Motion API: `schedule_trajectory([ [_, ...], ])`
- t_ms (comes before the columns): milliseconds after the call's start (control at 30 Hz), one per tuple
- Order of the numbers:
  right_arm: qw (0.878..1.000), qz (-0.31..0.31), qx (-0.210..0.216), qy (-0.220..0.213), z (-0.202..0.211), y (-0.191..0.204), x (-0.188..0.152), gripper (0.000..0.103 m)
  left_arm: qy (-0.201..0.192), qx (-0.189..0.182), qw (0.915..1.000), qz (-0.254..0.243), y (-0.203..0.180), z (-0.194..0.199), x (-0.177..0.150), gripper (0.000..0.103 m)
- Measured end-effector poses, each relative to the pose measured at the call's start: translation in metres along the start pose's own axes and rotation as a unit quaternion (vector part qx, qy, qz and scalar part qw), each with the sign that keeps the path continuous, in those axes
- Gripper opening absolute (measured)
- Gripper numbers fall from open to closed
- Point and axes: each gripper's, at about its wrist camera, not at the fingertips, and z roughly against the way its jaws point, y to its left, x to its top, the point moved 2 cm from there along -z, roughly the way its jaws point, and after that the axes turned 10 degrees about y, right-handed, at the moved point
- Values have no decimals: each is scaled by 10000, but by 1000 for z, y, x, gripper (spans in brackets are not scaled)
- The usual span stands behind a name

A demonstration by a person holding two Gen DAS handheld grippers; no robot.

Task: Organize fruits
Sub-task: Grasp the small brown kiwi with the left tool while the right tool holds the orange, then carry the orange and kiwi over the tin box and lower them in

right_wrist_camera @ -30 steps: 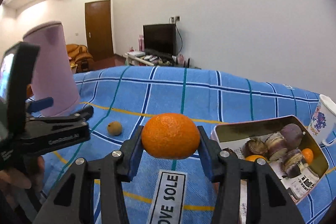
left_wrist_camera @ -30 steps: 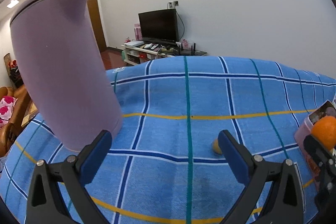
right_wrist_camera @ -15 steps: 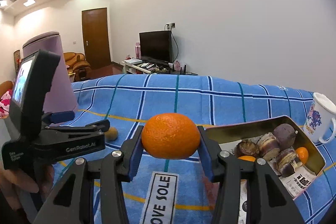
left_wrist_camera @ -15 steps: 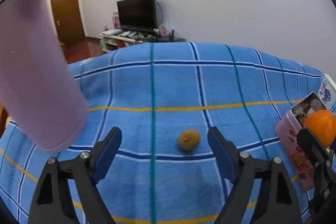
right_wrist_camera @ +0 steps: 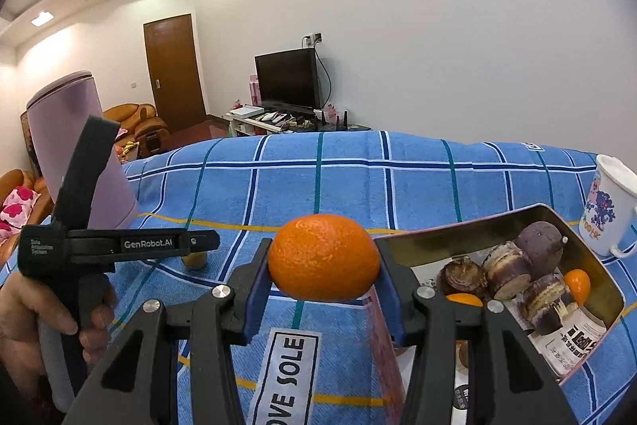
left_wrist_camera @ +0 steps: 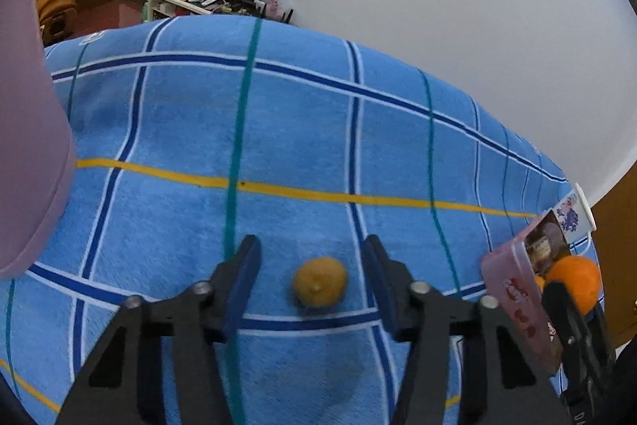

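Yellow-brown small fruit [left_wrist_camera: 319, 281] lying alone on the blue checked cloth [left_wrist_camera: 278, 130], between the blue pads of the left gripper [left_wrist_camera: 312, 279], stem nub turned toward the camera. Pads closing in on both sides, not yet touching the skin; gaps visible on either flank. Step in hand, by the look of it: picking this loose fruit off the cloth for sorting.

Bright orange [right_wrist_camera: 323, 257] clamped firmly between the pads of the right gripper [right_wrist_camera: 322, 267], raised above the cloth just beside the open tin [right_wrist_camera: 469, 226]. Long axis of the orange running straight across from pad to pad, so gripped at its ends; no stem end to be made out from this side. Tin already holding purple-brown fruits and a couple of small orange ones, with a printed mug [right_wrist_camera: 609, 210] just behind it and a tall lilac container [right_wrist_camera: 75, 150] well apart at the far left.

Next move likely calling for finishing the squeeze gently on the small fruit, then lifting clear and carrying over to the tin. Small fruit nearly round, slightly wider than tall, stem axis pointing roughly back along the fingers, so pads meeting its rounded sides. Risk of rolling off-centre on the soft cloth.
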Motion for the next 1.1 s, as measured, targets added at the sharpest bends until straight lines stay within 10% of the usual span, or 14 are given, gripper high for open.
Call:
schedule_trajectory([
  [300, 10000, 57, 12, -31, 1, 2, 0, 50, -70, 1165, 9885, -966, -39, -13, -13, 44],
  [367, 10000, 57, 10, -51, 2, 2, -1, 50, -81, 1259, 9869, -1009, -39, -13, -13, 28],
  [567, 9999, 119, 17, -71, 2, 6, -2, 50, -121, 1388, 9839, -1124, -37, -5, -21, 28],
  [767, 9992, 288, 22, -261, 8, 11, -2, 50, -913, 2123, 9656, -1189, -51, 21, -39, 28],
  [1100, 9973, 522, 27, -507, 18, 23, -6, 50, -1537, 2330, 9583, -615, -43, 60, -75, 28],
])
